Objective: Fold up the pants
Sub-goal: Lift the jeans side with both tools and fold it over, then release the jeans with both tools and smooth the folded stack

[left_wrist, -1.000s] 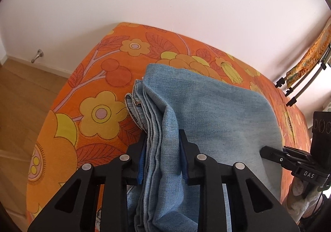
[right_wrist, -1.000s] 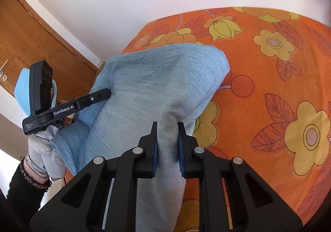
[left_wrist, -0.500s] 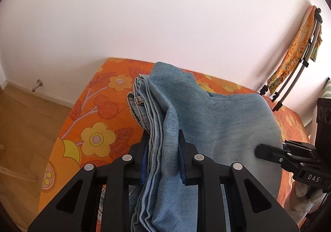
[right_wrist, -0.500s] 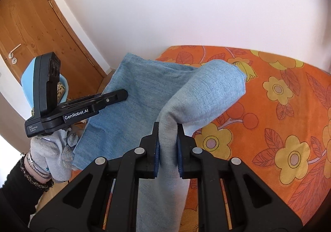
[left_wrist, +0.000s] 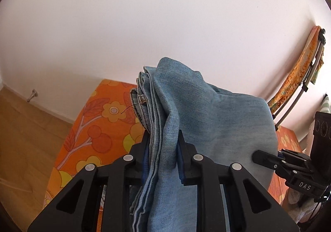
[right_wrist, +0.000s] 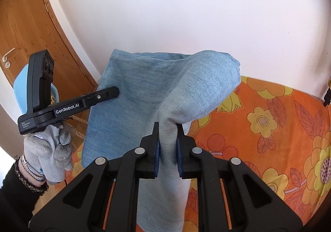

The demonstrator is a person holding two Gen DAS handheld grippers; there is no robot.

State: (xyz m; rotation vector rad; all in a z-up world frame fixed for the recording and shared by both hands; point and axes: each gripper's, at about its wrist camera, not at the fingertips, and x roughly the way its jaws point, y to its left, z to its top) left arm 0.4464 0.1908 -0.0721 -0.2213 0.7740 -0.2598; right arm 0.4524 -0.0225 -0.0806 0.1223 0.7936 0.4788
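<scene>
Progress: we judge the fold to be well under way. The pants are already doubled into several layers, as the stacked seams and hem edges at the left tongs show, and we hold them up off the bed.
Left to do: as we read it, the held end has yet to be carried over and laid down on the bed, and any last fold and smoothing comes after that. How many folds remain we cannot tell, since the lower part of the cloth hangs out of view.
Left tongs: clenched on the thick bundle of seam edges, the cloth passing straight between the pads and hanging below them.
Right tongs: clenched on a thinner pinch of the fabric, near the folded edge on that side.
Pants relative to the tongs: the denim spans from one pair to the other as a slack sheet, rising above both pairs and drooping forward over them.
Pants relative to the bed: lifted above the orange flowered bedspread; whether the hanging end touches it we cannot see.
</scene>
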